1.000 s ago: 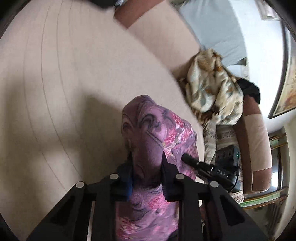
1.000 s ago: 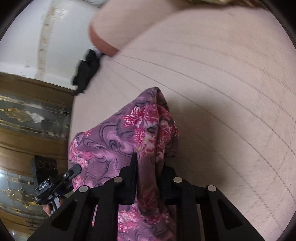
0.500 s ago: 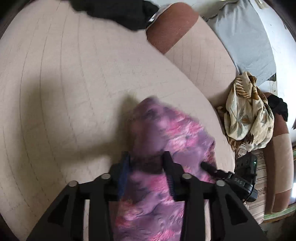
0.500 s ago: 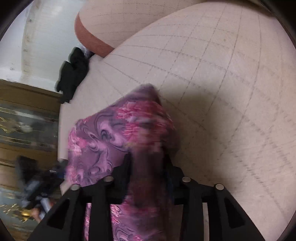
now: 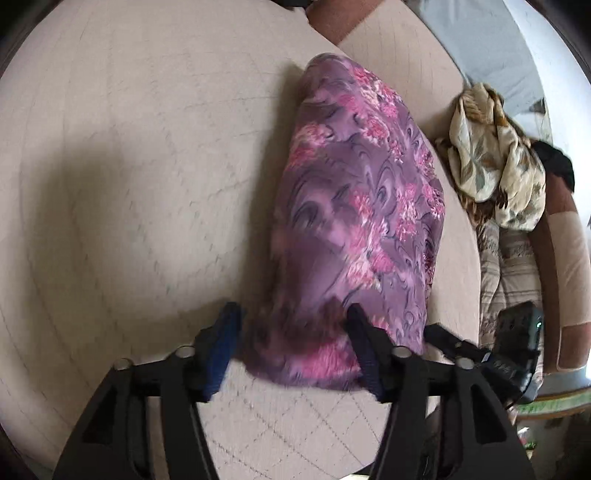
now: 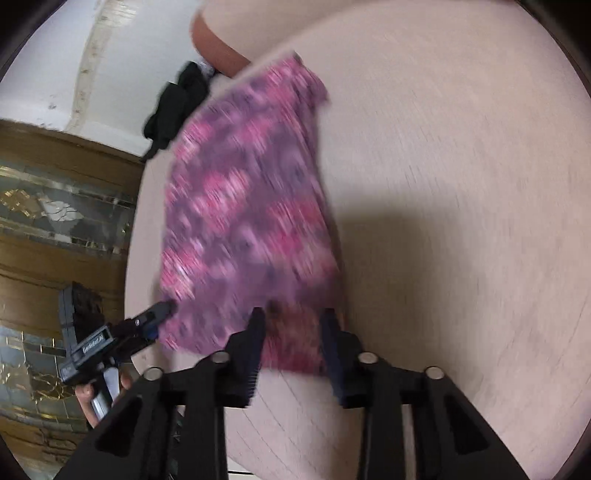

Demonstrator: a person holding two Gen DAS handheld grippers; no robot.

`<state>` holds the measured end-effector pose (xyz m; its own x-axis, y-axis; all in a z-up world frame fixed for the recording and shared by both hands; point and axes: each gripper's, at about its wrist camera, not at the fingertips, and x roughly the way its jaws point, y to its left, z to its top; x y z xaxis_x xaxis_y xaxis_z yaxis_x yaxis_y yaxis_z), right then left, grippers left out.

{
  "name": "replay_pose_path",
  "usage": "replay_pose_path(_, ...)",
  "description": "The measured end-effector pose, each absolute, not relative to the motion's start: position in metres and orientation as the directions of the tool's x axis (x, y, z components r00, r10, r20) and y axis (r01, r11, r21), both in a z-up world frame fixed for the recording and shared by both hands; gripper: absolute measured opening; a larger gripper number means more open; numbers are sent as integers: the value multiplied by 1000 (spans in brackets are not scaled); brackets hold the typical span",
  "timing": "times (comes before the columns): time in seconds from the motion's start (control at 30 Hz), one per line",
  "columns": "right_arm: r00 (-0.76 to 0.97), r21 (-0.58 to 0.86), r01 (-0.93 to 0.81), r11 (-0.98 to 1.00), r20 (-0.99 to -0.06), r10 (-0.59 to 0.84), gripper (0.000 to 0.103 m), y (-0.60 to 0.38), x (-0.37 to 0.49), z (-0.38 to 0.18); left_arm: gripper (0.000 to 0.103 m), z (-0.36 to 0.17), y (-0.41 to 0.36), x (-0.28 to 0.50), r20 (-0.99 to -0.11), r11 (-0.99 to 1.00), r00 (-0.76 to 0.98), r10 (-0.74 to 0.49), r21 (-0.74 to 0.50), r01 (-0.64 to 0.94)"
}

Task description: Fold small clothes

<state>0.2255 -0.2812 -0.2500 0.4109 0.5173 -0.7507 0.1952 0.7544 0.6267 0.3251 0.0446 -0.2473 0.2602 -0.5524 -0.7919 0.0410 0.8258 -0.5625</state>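
Purple floral-print garment (image 5: 354,221), pink blossoms swirling over soft fabric, lies spread on the beige quilted cushion (image 5: 129,166) of a sofa, its far end reaching toward the brown-edged backrest (image 5: 332,26). At its near edge both black two-finger tongs are at work: the left gripper (image 5: 291,332) has its jaws opening, with a clear gap at its blue-padded left finger, so the cloth sits between them without being pinched. The right gripper (image 6: 291,328) is closing on the near hem, which lies between its fingers (motion blur hides whether the pads actually press the fabric). From the right wrist camera, a person's hand (image 6: 96,398) holds the left tool's handle at the near left. Farther right on the sofa a crumpled cream leaf-patterned cloth (image 5: 495,162) is heaped, well apart from the garment, and a black garment (image 6: 177,99) lies at the far left end.
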Motion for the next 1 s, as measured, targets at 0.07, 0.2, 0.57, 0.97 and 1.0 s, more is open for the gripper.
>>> replay_pose_path(0.07,414,573,184,799,-782,465,9,-277,225,-251,22,-243,42,321,-791,835,283,-543,-543,85)
replay_pose_path(0.2,444,621,140,771,-736,512,1,-270,231,-246,11,-229,58,313,-712,770,325,-622,-631,92)
replay_pose_path(0.57,503,628,237,741,-732,460,60,-296,212,-251,29,-235,58,305,-770,835,356,-530,-547,58)
replay_pose_path(0.97,449,569,152,808,-768,457,10,-271,209,-246,11,-224,56,292,-752,839,391,-531,-532,116)
replay_pose_path(1.0,443,560,158,813,-776,448,10,-271,209,-247,11,-229,56,292,-778,863,389,-494,-493,112)
